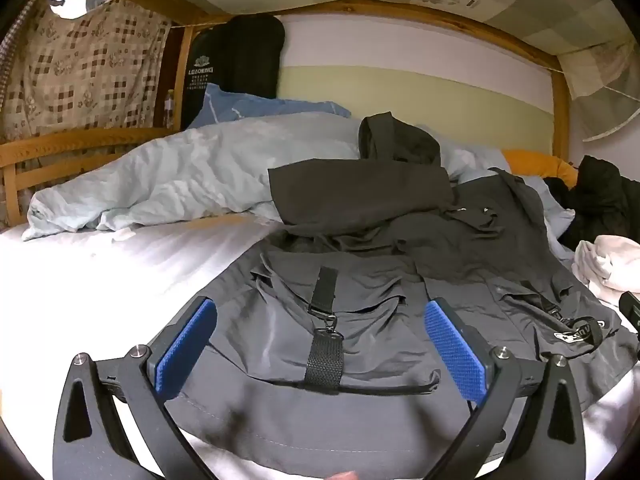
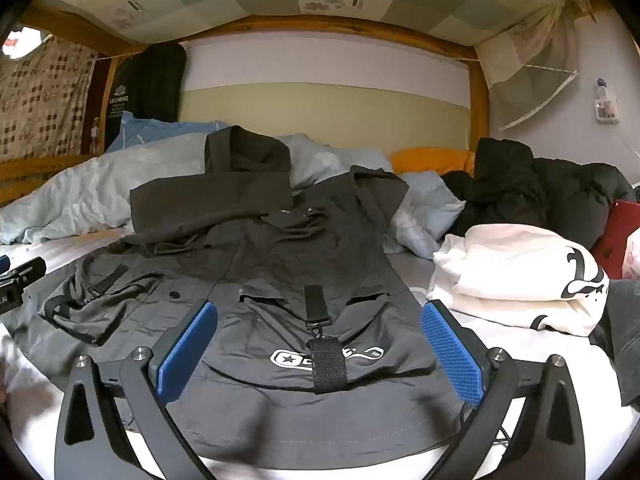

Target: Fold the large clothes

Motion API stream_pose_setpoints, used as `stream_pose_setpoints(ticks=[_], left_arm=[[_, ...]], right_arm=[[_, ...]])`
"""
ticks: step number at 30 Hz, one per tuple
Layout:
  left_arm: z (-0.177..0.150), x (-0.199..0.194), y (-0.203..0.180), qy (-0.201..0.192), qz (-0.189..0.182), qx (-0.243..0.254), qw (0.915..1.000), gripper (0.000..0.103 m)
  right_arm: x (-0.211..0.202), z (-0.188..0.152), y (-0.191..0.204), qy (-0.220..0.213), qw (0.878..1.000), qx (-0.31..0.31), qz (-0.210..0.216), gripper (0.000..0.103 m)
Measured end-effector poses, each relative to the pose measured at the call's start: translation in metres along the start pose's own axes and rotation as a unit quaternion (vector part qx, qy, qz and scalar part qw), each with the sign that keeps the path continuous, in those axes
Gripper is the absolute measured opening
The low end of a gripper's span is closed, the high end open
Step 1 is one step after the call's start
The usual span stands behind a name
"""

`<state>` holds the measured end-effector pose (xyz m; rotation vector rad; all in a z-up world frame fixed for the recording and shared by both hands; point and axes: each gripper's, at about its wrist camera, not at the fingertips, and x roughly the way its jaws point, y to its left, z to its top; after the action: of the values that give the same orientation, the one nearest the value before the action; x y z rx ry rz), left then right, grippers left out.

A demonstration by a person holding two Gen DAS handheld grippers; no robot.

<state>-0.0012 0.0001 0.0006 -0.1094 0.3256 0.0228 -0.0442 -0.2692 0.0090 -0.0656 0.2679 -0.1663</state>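
A large dark grey jacket (image 1: 400, 264) lies spread on the white bed sheet (image 1: 100, 280), hem toward me, hood and one sleeve folded over at the far end. My left gripper (image 1: 320, 320) hovers wide open over the jacket's left strapped pocket (image 1: 326, 320), nothing between its blue pads (image 1: 186, 344). In the right wrist view the same jacket (image 2: 280, 248) fills the middle. My right gripper (image 2: 320, 320) stands wide open above the right pocket with the white logo (image 2: 326, 356). Each gripper's tip shows at the edge of the other's view.
A light blue duvet (image 1: 180, 176) is bunched along the far side. A folded white garment (image 2: 516, 276) lies to the right of the jacket, with a black coat (image 2: 532, 188) and an orange pillow (image 2: 432, 160) behind it. Wooden bunk frame (image 1: 560, 92) surrounds the bed.
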Motion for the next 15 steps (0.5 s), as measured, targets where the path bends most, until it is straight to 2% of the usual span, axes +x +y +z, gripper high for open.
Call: stream_pose_setpoints(ticks=[4, 15], left_arm=[[0.0, -0.01, -0.008, -0.027, 0.015, 0.025, 0.9992, 0.103], [0.005, -0.016, -0.013, -0.024, 0.011, 0.042, 0.9988, 0.103]], right_arm=[[-0.001, 0.0, -0.001, 0.0, 1.0, 0.0, -0.001, 0.103], [0.006, 0.002, 0.001, 0.014, 1.0, -0.007, 0.002, 0.103]])
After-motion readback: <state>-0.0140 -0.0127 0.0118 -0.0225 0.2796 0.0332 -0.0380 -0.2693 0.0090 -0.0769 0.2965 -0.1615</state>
